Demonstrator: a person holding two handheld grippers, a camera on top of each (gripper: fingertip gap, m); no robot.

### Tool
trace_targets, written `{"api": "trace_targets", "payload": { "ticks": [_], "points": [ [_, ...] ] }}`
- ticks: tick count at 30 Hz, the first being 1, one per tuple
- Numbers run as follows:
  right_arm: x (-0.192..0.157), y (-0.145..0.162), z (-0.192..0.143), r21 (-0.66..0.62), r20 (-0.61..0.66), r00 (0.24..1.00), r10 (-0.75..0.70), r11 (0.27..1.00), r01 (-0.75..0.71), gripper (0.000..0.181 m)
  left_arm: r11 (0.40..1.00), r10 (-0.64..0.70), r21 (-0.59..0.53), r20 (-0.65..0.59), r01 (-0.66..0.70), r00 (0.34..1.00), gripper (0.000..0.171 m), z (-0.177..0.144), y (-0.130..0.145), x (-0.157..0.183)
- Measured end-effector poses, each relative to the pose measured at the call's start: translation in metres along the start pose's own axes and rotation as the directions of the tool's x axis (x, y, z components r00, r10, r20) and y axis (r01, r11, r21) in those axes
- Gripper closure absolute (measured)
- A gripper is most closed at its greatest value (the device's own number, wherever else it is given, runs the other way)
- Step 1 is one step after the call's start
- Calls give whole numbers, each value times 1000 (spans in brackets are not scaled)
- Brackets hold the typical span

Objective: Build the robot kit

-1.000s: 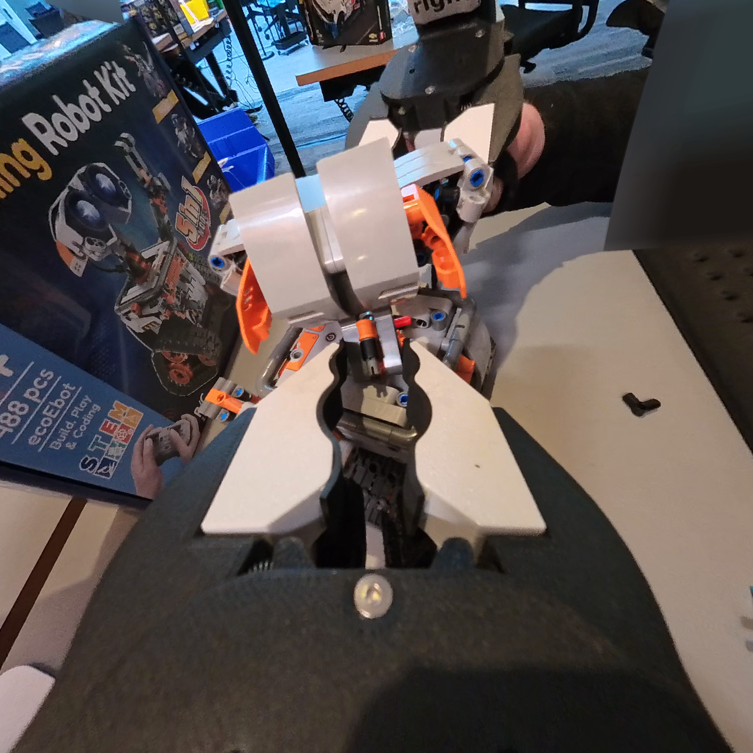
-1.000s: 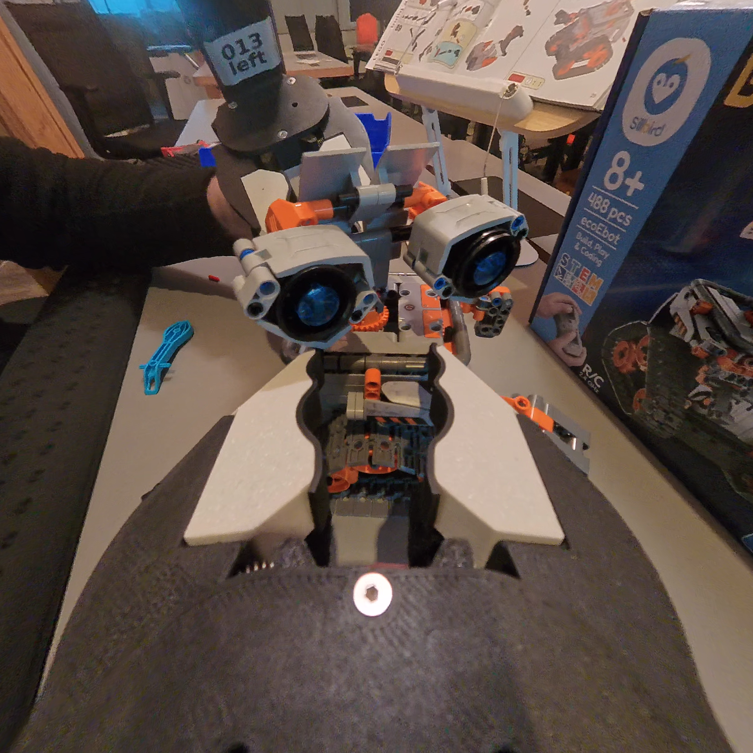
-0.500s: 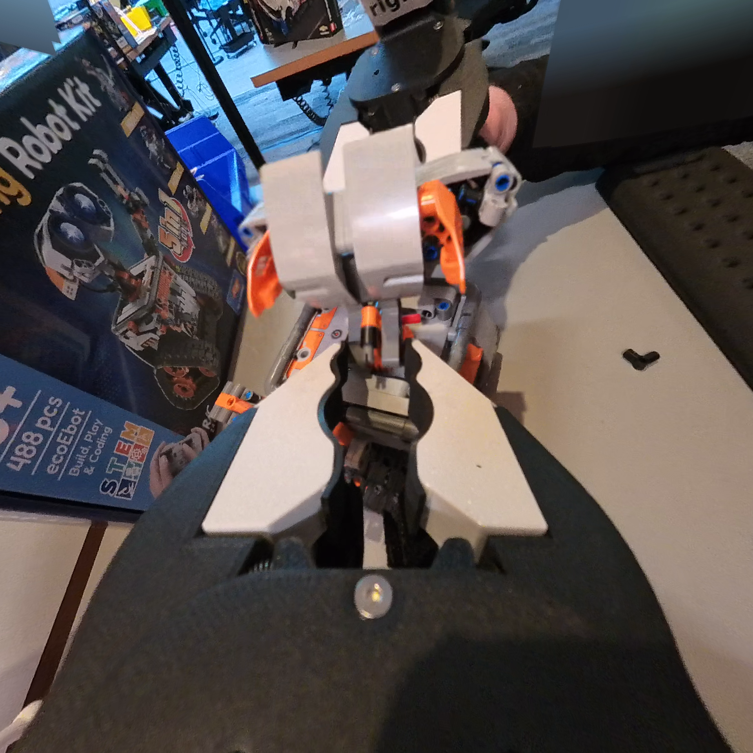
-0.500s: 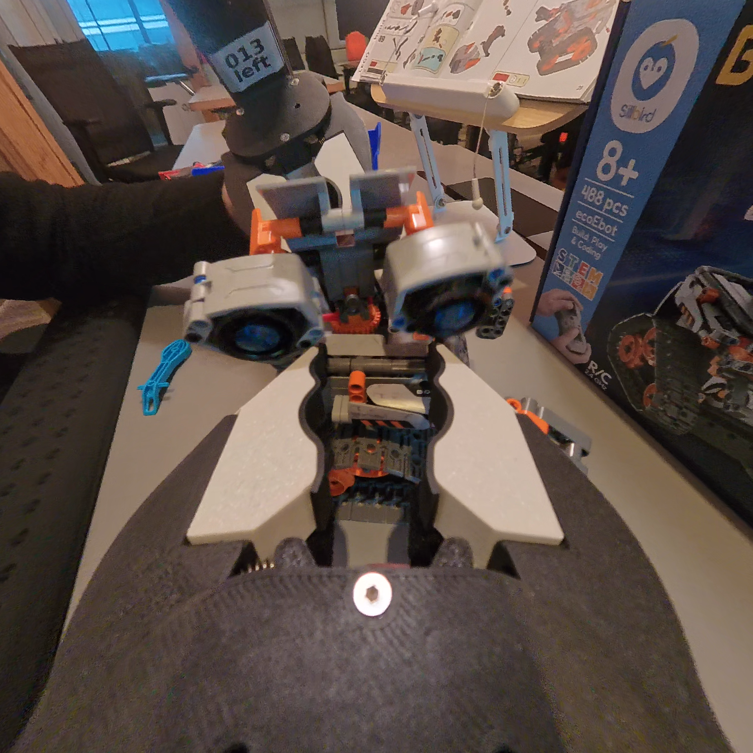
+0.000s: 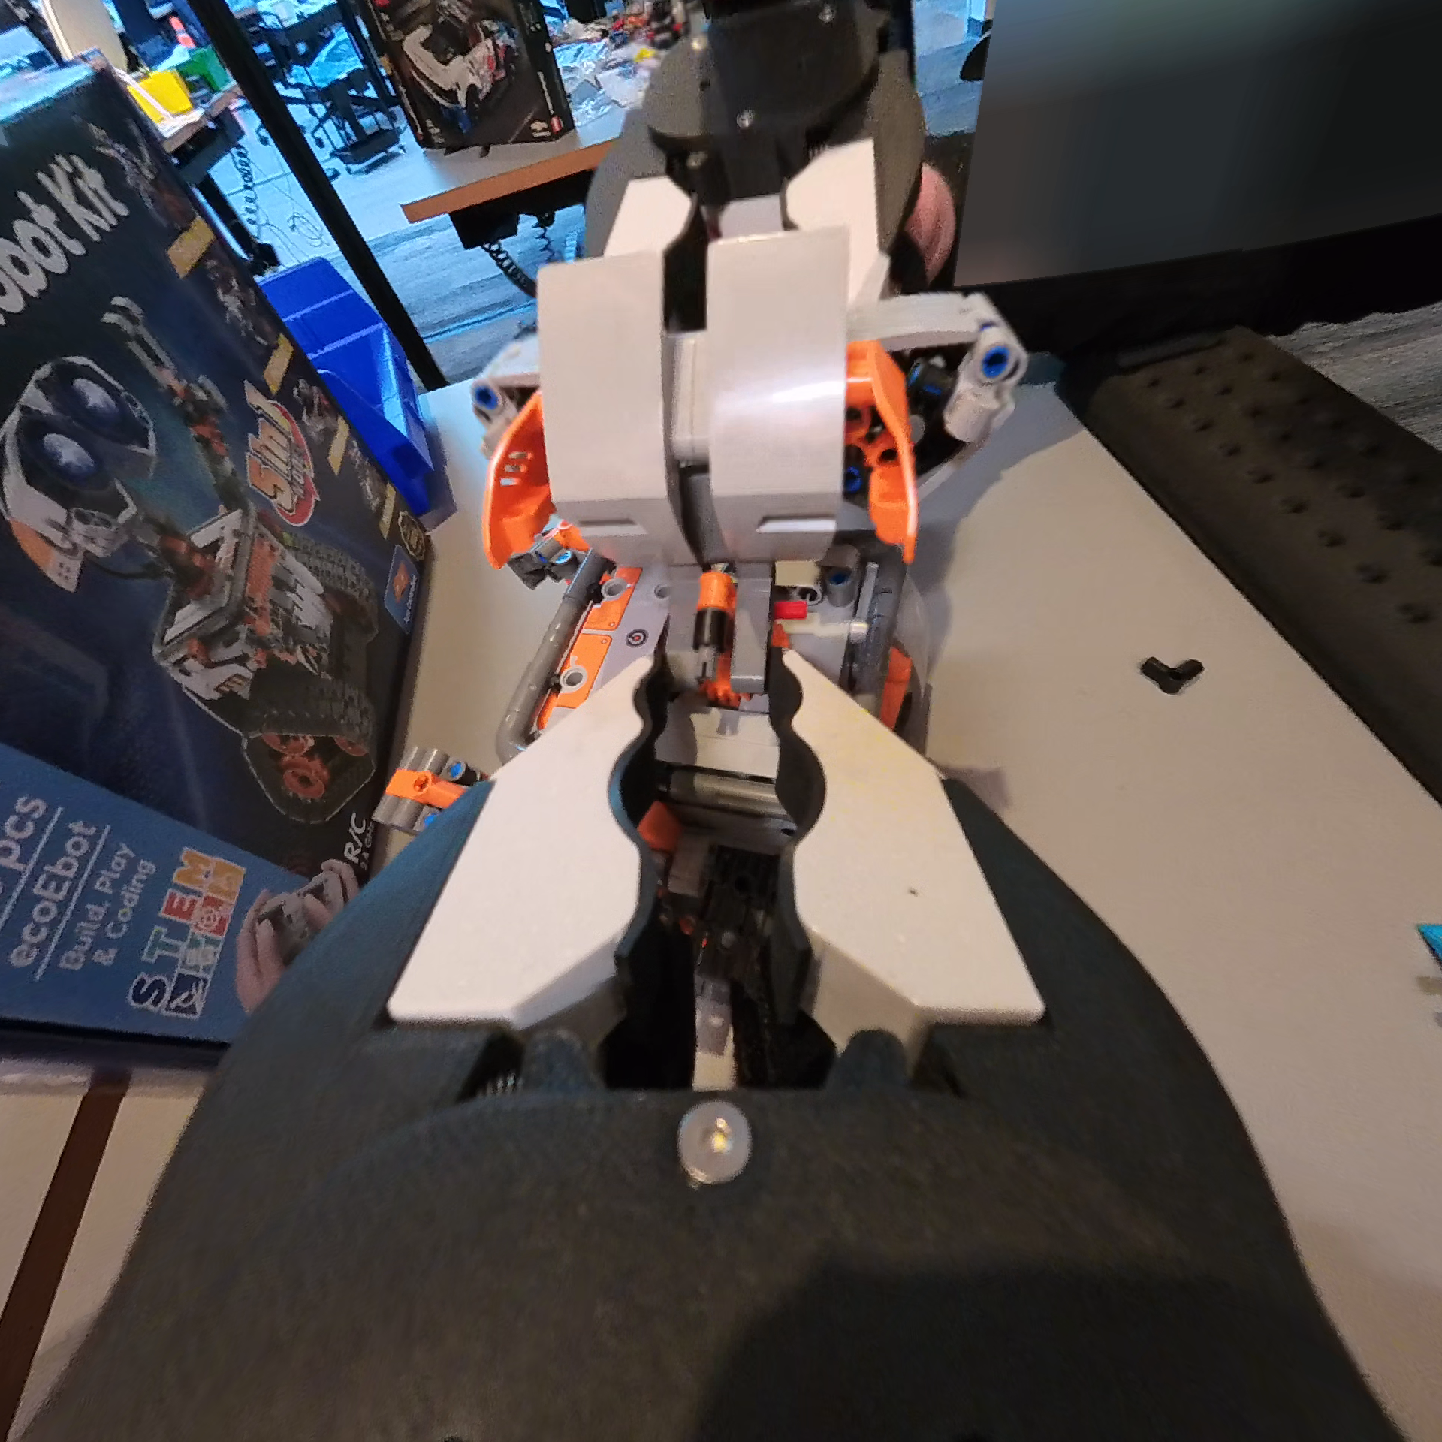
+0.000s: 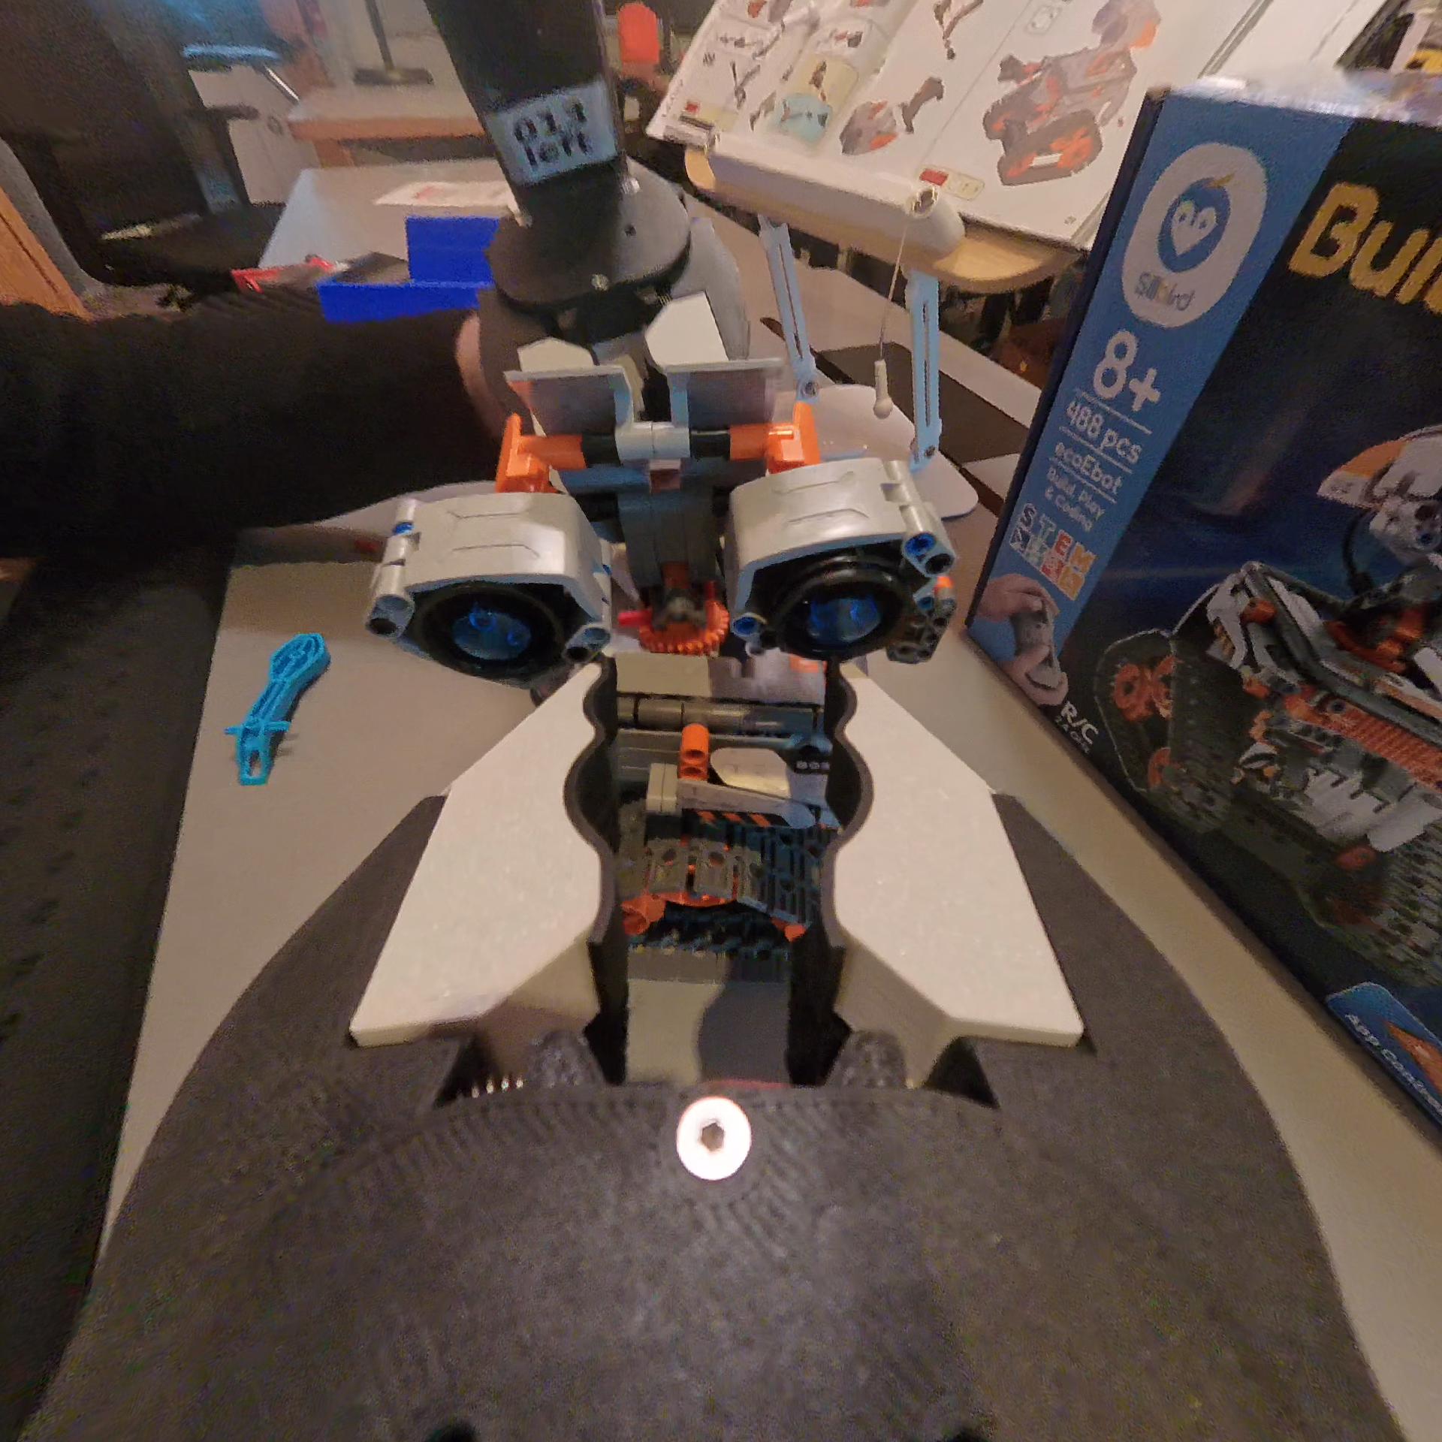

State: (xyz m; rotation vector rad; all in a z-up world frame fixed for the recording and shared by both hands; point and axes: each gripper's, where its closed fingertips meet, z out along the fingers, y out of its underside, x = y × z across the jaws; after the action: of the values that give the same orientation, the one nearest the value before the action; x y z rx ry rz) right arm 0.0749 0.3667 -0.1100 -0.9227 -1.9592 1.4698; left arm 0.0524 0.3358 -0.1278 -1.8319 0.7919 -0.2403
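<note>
A grey and orange brick-built toy robot [image 5: 690, 406] stands on the pale table [image 5: 1092, 858]. My left gripper [image 5: 714, 675] is shut on its lower body from behind, below the grey back of the head. My right gripper [image 6: 719, 677] is shut on its lower body from the front, just under the two blue-lensed eyes [image 6: 843, 616]; the robot [image 6: 702, 796] fills the gap between the white fingers [image 6: 499, 874]. The track shows between the jaws. Each view shows the other gripper beyond the head: the right one [image 5: 768, 117], the left one [image 6: 581, 234].
The dark blue kit box [image 5: 156, 546] stands close beside the robot, also seen in the right wrist view [image 6: 1248, 546]. An open instruction booklet [image 6: 936, 94] sits on a stand behind. A blue tool [image 6: 273, 702], a small black piece [image 5: 1170, 675], a loose grey-orange part [image 5: 425, 788] and black mats [image 5: 1287, 507] lie around. Tip to tip, the grippers are about 5 centimetres apart.
The robot's head has swung from tilted to level and square between the two grippers. Both grippers keep their hold on the body, which has turned a little relative to the box.
</note>
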Motion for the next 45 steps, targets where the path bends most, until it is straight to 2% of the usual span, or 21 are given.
{"api": "trace_targets", "payload": {
  "ticks": [2,4,6,10,14,18,24,31,37,45],
  "points": [
    [-3,-5,1,-5,-4,1000,-15,1000,15,126,1000,-8,2,-20,8,1000,147,0,0,0],
    [-11,-10,4,-2,18,999,-29,1000,29,136,1000,-11,4,-36,11,999,147,0,0,1],
    [-11,-11,6,-13,9,999,-36,999,36,138,1000,-15,4,-47,16,999,147,0,0,1],
    [-7,-21,5,0,14,1000,-15,1000,15,144,1000,-15,3,-58,15,998,147,1,0,1],
    [-9,-31,5,-47,53,998,34,998,-31,145,1000,-20,8,-70,21,997,147,1,1,1],
    [-3,-33,10,-66,29,998,60,996,-58,147,1000,-28,10,-81,29,996,147,2,1,0],
    [1,-29,10,-64,13,996,90,994,-88,151,1000,-30,8,-87,30,996,147,2,1,0],
    [-2,-8,8,-145,16,994,104,984,-100,154,1000,-6,-26,-92,4,996,147,3,1,-1],
    [-15,2,15,-126,49,998,30,992,-24,149,997,-11,-82,-98,3,995,147,4,0,0],
    [-13,6,32,-100,-43,996,-78,992,73,152,981,-43,-193,-145,14,988,148,6,0,1]
  ]
}}
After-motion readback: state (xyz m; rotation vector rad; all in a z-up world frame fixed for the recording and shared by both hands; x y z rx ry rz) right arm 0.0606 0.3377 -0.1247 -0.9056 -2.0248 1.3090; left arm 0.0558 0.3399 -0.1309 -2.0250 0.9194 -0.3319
